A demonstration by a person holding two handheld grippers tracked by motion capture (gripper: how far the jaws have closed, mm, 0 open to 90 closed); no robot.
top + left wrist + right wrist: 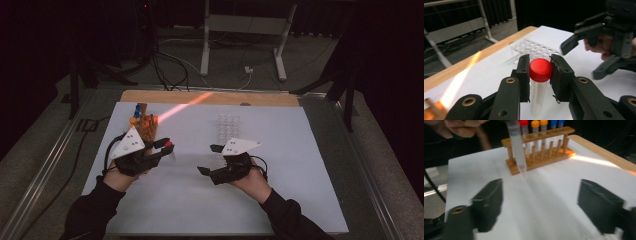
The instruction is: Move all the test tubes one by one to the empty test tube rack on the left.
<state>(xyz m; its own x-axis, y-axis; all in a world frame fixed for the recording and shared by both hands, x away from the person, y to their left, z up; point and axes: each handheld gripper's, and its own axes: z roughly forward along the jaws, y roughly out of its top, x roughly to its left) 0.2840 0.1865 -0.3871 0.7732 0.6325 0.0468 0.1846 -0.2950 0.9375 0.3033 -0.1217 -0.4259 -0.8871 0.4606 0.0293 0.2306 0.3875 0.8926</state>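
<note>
A white sheet (280,150) covers the wooden table (150,95) – dark room, probably cables beyond. The left gripper (539,75) clamps a red-capped tube (540,82); the right gripper (539,202) gapes wide, holding nothing, near a wooden rack (541,157).

No words, brand names or numbers can be read anywhere in these pictures. In the left gripper view the clear plastic tube with the red screw cap (540,70) carries a column of fine marks down its side, perhaps a graduation scale, but they are too small and blurred to read.
</note>
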